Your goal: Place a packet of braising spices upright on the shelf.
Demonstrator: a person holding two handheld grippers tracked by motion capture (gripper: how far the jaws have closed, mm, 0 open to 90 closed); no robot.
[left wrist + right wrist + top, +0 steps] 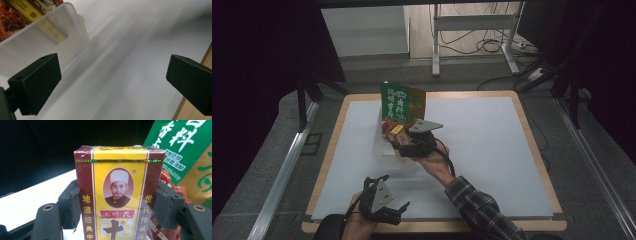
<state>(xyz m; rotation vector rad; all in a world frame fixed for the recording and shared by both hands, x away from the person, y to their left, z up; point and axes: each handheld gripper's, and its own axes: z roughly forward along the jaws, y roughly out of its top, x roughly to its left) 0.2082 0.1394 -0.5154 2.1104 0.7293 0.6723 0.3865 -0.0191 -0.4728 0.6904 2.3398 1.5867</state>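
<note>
The right tongs (pixel 404 141) hold a small yellow-and-maroon box (pixel 117 195), pads pressed on its two narrow sides, its printed face turned to the right gripper view. In the high view the box (pixel 398 132) sits at the near end of a clear bin (pixel 378 145), which stands on the white surface (pixel 492 150) left of its centre. The right forearm, in a plaid sleeve (pixel 479 207), comes in from the near edge and reaches diagonally toward the bin, the wrist bent so the tongs point away from the person and leftward. A tall green pouch (pixel 396 102) stands upright at the bin's far end; it shows just behind the box in the right gripper view, with a red packet (pixel 172 190) beside it.

The left tongs (pixel 399 210) stand wide with nothing between them, resting low by the near edge of the surface, left of the middle, well apart from the bin. The left hand (pixel 357 220) grips them from below, jaws aimed rightward along the edge.
</note>
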